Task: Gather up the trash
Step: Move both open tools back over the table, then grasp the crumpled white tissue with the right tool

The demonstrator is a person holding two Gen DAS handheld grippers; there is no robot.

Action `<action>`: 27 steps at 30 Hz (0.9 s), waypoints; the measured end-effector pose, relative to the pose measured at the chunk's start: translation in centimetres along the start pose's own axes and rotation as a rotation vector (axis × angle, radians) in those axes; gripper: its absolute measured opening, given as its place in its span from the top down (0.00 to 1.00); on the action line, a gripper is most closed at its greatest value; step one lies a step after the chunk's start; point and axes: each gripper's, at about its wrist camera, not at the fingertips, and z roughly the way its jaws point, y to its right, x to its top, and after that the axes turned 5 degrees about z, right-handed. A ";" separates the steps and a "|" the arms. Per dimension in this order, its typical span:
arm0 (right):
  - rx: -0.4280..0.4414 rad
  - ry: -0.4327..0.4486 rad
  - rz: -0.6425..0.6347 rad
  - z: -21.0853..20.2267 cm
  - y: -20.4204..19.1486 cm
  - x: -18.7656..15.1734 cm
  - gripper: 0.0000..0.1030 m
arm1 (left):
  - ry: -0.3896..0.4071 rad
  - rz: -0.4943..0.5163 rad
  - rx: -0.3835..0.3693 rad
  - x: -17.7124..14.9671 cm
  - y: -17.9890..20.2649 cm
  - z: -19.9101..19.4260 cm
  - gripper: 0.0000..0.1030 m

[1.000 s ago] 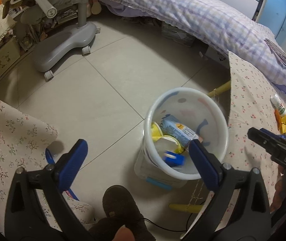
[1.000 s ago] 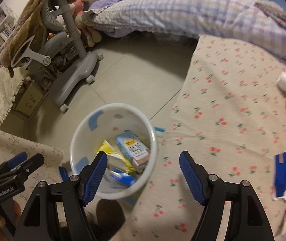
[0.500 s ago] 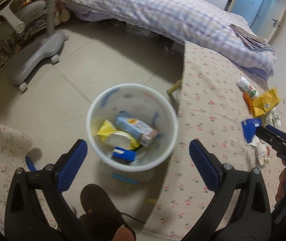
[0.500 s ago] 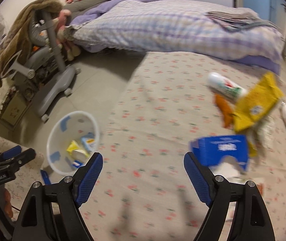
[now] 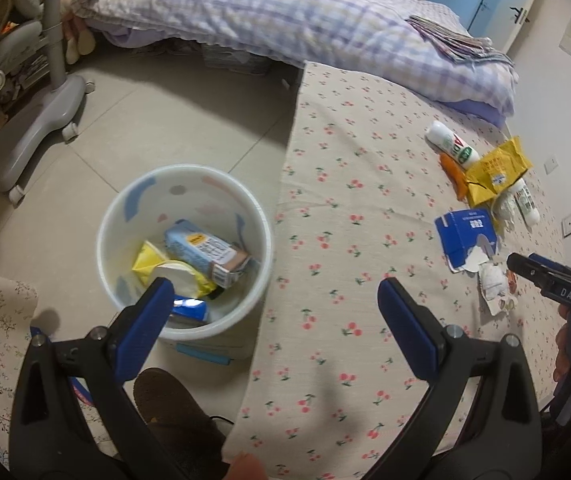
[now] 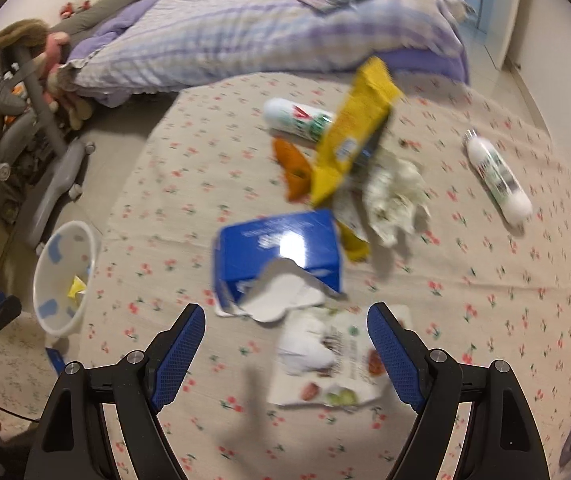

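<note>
Broadly, a bed [image 5: 285, 12] under a soft lilac-and-white checked quilt fills the far side of the room, with smooth pale floor tiles [image 5: 157, 120] in front of it. Nearer lies a table [image 6: 485, 320] draped in beige woven cloth printed with small red cherries. On the floor just beside the table's edge stands a round white plastic bin [image 5: 121, 220] with pastel patches on its wall; inside it lie a light blue carton, a yellow wrapper and a white lid. A grey moulded chair base [image 5: 33, 128] on castors stands well apart, on the tiles.

The trash sits in a loose heap on the cloth: a torn blue cardboard box [image 6: 277, 248] with a ragged white flap, a glossy yellow foil packet [image 6: 353, 132] slanting over the heap, a crumpled white paper wad [image 6: 397, 196], an orange wrapper [image 6: 295, 172], and two white cylindrical tubes [image 6: 497, 176], one of them apart from the rest. A flat printed pouch [image 6: 333, 364] lies nearest, in line with the gap between the right gripper [image 6: 285, 336] fingers in its own camera; whether it is touched cannot be told.

The right gripper's jaws have just been opening and stand wide, holding nothing. The left gripper [image 5: 273, 300] is likewise spread wide and empty, its ribbed blue pads [image 5: 401, 320] framing the bin's edge and bare cloth.
</note>
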 end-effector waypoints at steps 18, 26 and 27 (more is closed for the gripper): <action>0.028 -0.168 0.062 4.0 1.4 -0.6 0.61 | -0.026 0.041 -0.009 -0.2 2.3 0.7 0.02; 0.034 -0.144 0.060 2.7 1.9 -0.4 0.80 | -0.027 0.105 -0.015 -0.2 4.7 1.4 0.02; 0.035 -0.131 0.062 2.2 2.1 -0.4 0.80 | -0.025 0.126 -0.016 -0.1 5.4 1.7 0.02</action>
